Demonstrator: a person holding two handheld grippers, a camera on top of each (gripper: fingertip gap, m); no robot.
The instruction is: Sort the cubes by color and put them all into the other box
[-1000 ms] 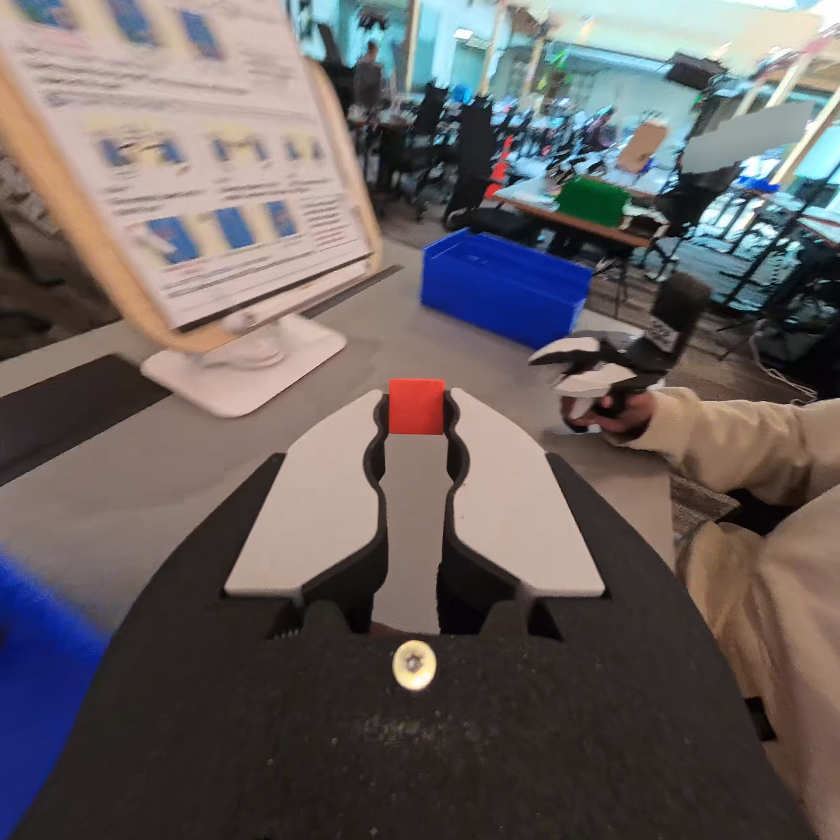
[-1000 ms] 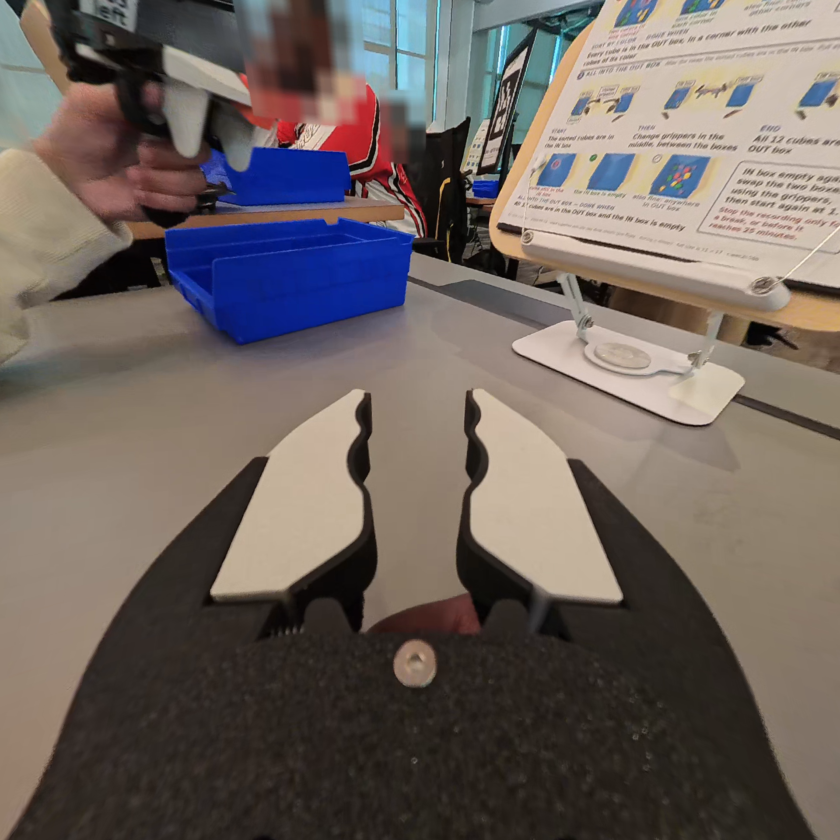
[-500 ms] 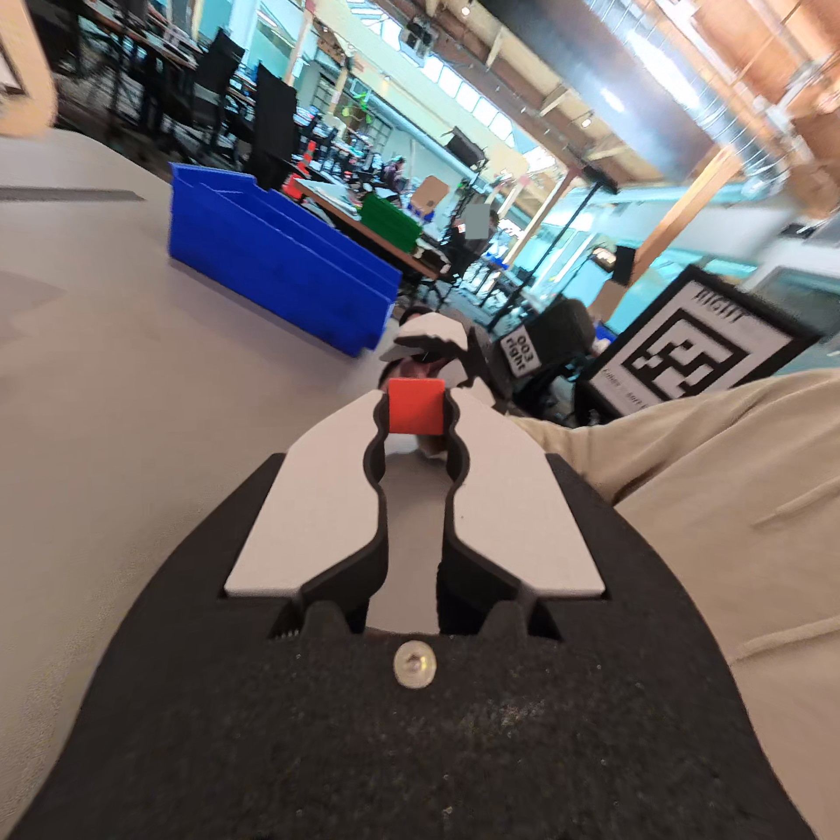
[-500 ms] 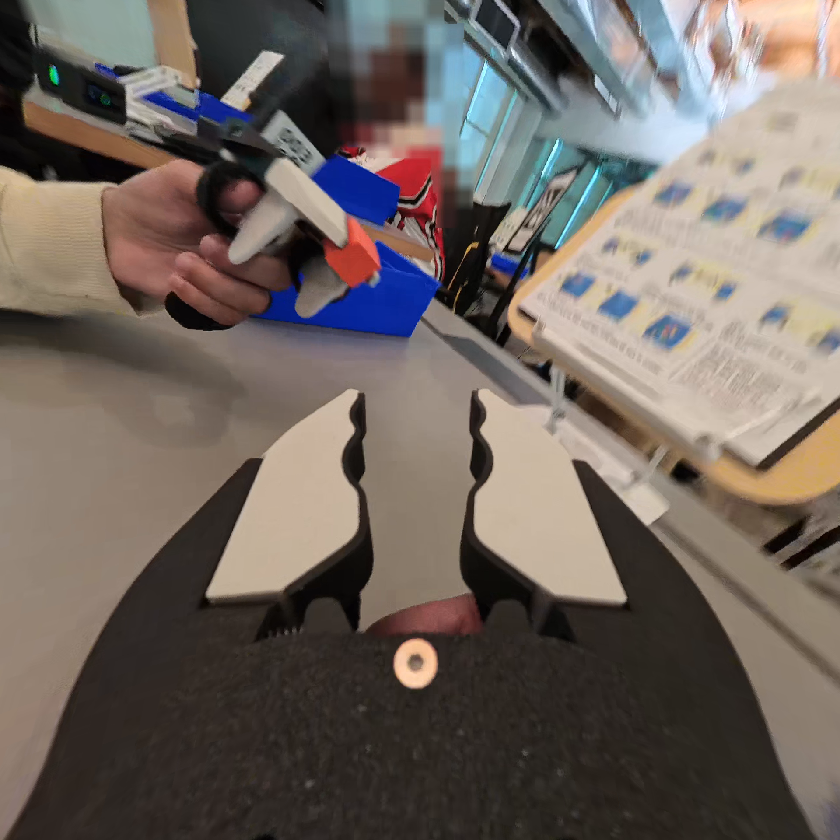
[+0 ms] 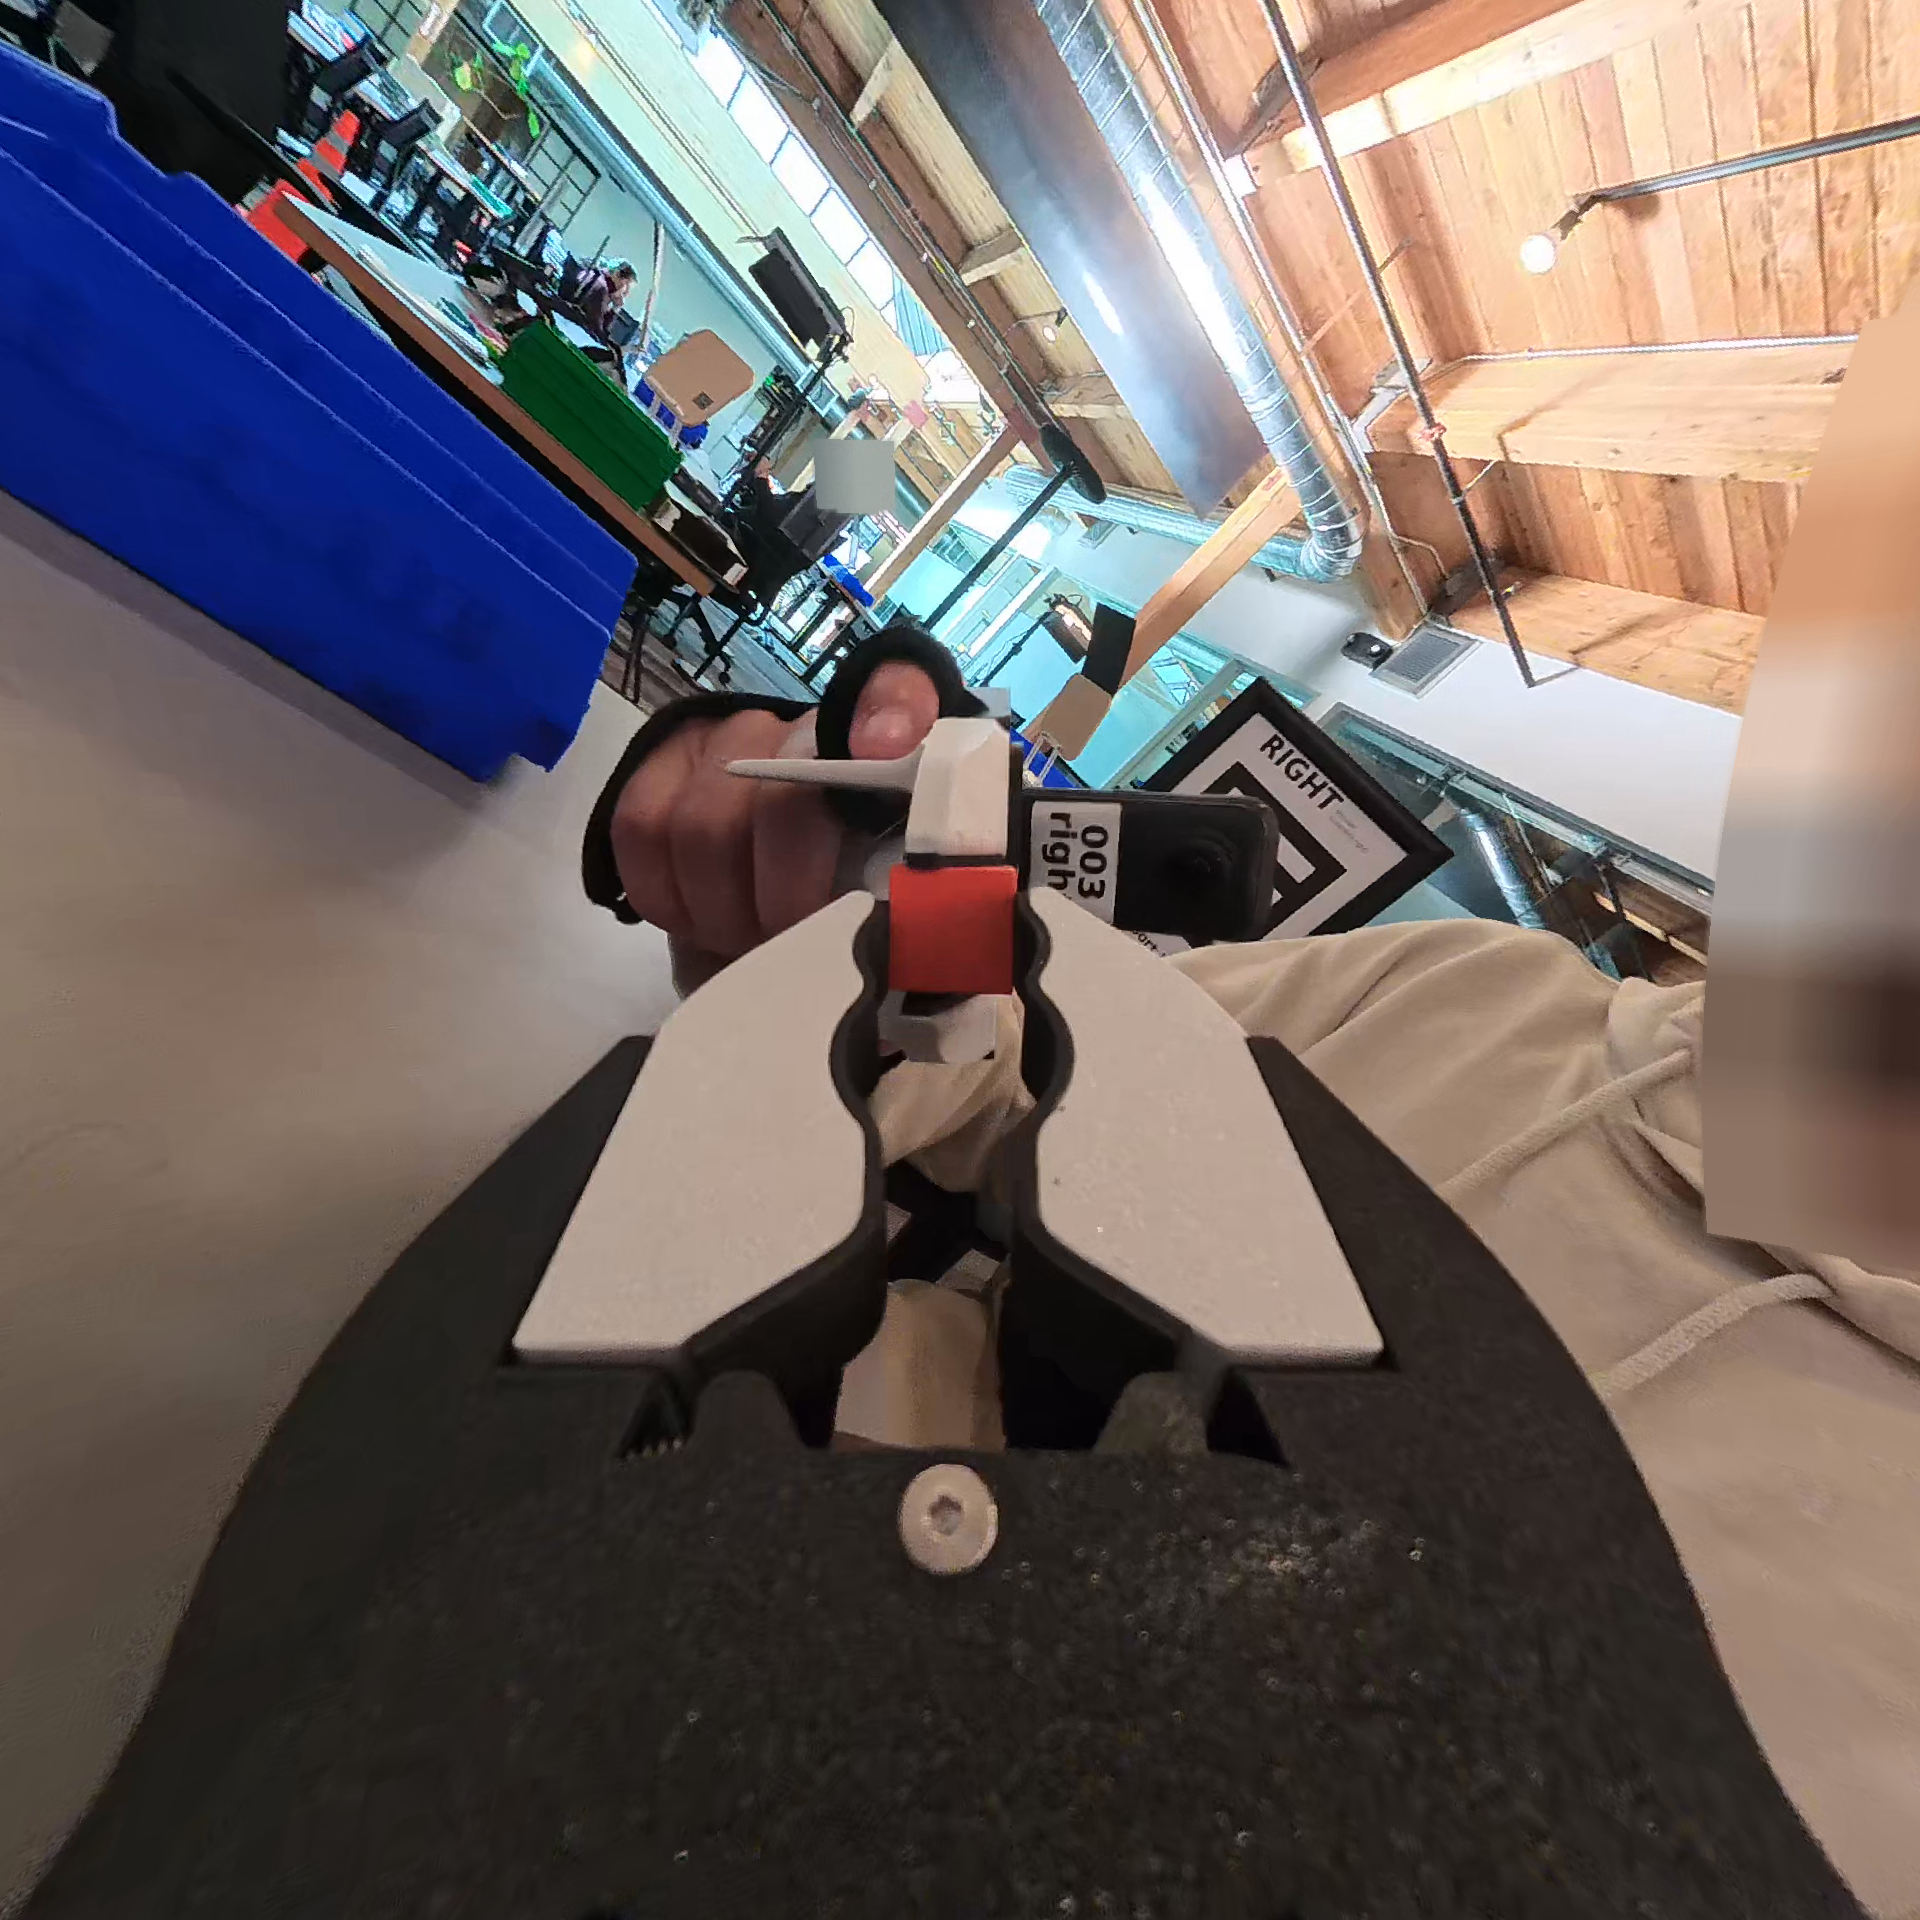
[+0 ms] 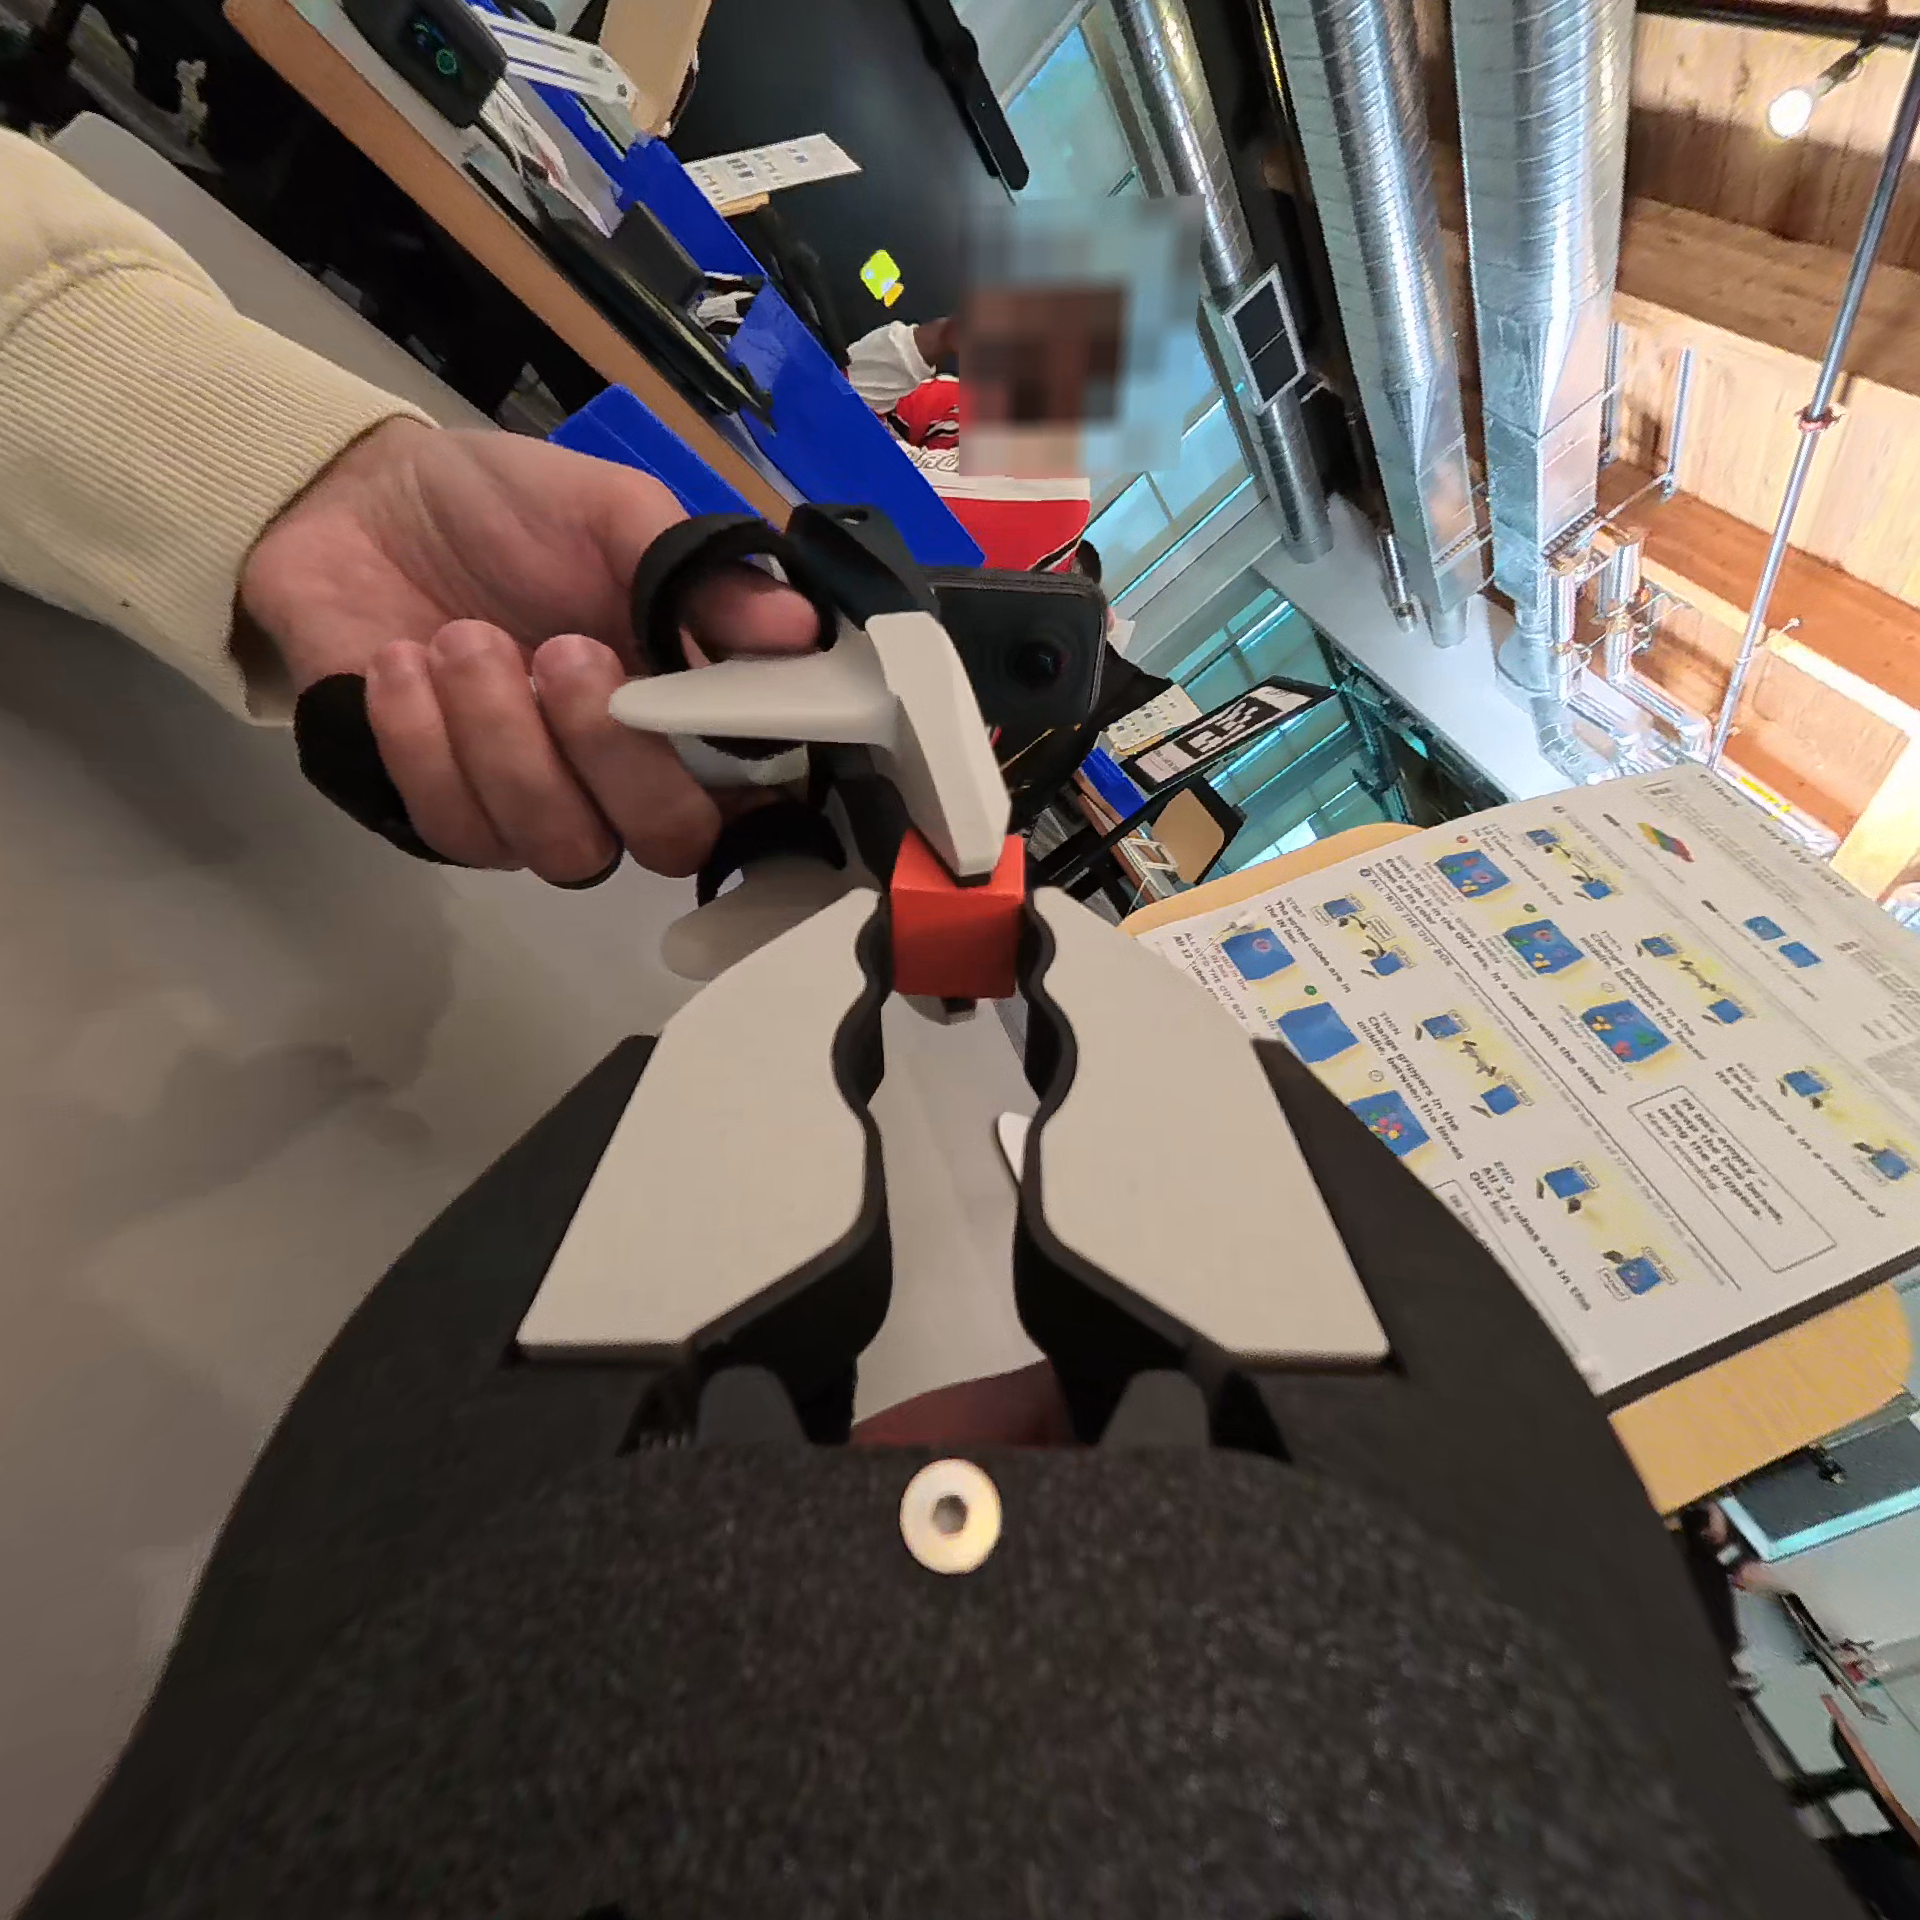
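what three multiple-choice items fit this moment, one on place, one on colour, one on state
1. Where is the cube?
A in a blue box
B gripped by the left tool and the right tool together
C lying on the table

2. What colour is the cube?
A red
B green
C yellow

3. What state is the left tool in?
A open, empty
B shut on the cube
C out of view

Answers: B, each wrist view shows both tools' fingers on it; A, its faces are red; B, its fingers clamp the cube's sides.

left gripper (image 5: 951, 940) clamped | right gripper (image 6: 951, 940) clamped (crosswise, tips meeting)
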